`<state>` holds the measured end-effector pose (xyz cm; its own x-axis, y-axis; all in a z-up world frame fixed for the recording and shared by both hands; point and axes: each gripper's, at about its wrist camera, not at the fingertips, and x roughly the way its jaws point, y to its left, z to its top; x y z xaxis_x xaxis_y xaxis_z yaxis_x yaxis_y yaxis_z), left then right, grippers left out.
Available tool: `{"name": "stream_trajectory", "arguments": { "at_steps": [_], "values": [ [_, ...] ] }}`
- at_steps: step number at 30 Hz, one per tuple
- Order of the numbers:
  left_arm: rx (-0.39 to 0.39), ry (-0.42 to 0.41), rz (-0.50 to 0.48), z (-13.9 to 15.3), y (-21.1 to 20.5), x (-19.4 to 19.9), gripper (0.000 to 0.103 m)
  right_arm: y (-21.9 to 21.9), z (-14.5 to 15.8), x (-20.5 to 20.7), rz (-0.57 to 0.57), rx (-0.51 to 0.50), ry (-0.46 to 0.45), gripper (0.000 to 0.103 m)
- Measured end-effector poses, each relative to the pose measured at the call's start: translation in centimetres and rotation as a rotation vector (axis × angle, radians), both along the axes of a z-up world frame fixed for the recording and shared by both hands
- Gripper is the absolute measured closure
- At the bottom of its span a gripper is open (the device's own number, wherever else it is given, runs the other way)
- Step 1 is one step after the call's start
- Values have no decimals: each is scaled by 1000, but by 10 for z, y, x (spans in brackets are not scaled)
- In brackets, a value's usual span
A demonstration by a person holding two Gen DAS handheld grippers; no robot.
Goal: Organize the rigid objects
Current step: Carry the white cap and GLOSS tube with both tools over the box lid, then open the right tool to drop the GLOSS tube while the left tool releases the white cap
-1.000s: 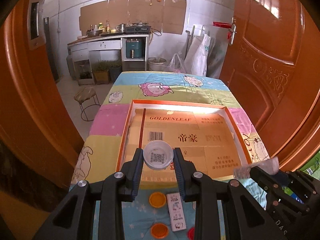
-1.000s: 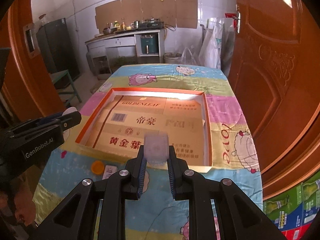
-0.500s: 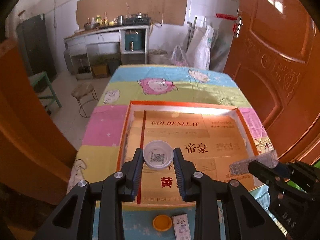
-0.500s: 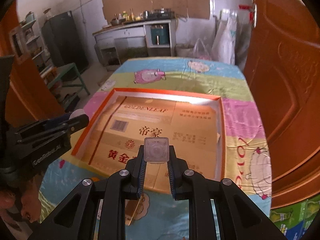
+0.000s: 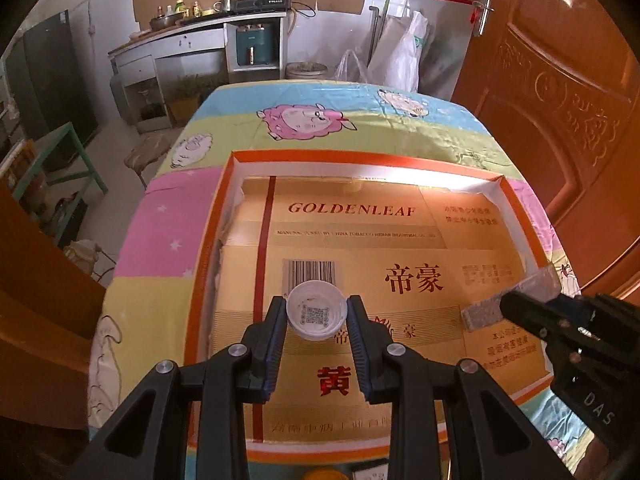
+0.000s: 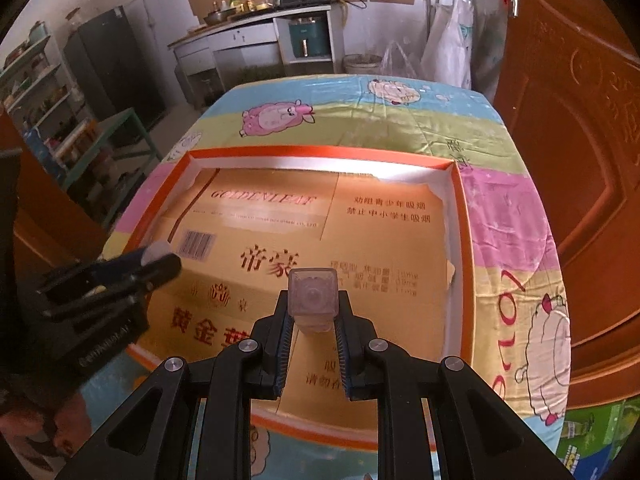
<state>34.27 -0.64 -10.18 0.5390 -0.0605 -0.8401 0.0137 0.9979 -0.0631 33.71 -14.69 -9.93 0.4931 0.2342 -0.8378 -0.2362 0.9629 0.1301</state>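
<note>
Two hand-held grippers, one item each — the left hand-held gripper (image 5: pixel 317 320) pinches one white round cap (image 5: pixel 317 311) at lower centre of its frame. The right hand-held gripper (image 6: pixel 311 314) pinches one clear square cap (image 6: pixel 313 294). Both hang over the single orange-rimmed tray (image 5: pixel 362 156) on the tabletop (image 5: pixel 160 232).

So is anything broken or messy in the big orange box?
A little. The gold cardboard liner in the orange-rimmed box lies crooked, and its right edge looks torn and curled. Nothing is spilled. The left gripper holds a white bottle cap, and the right gripper a clear square lid.
</note>
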Motion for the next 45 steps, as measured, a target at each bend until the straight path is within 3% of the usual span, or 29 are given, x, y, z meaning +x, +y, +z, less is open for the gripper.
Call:
{"name": "stream_trajectory", "arguments": {
  "at_steps": [7,10,21,24,26,27,32,37,45],
  "values": [
    [-7,4,-8,-15,-2,8,72,14,-5,25,24,-19,-11,83],
    [-9,-3,-12,-18,-2,9,72,21,-20,40,31,-12,38,83],
    [32,-27,-24,-27,-5,13,72,24,-37,44,23,-50,33,82],
    [53,-40,-30,-30,-4,13,72,25,-37,41,17,-51,25,75],
    [47,-45,-41,-30,-3,13,72,25,-36,38,14,-54,17,58],
    [40,-46,-41,-30,-2,13,72,25,-36,37,11,-53,15,56],
    [24,-48,-54,-30,0,13,71,20,-29,25,-14,-24,-13,53],
    [-39,-46,-78,-24,2,7,45,14,-18,7,-47,-30,-51,47],
    [-38,-130,-75,4,5,-22,45,3,-7,-30,-82,-14,-76,46]
  ]
}}
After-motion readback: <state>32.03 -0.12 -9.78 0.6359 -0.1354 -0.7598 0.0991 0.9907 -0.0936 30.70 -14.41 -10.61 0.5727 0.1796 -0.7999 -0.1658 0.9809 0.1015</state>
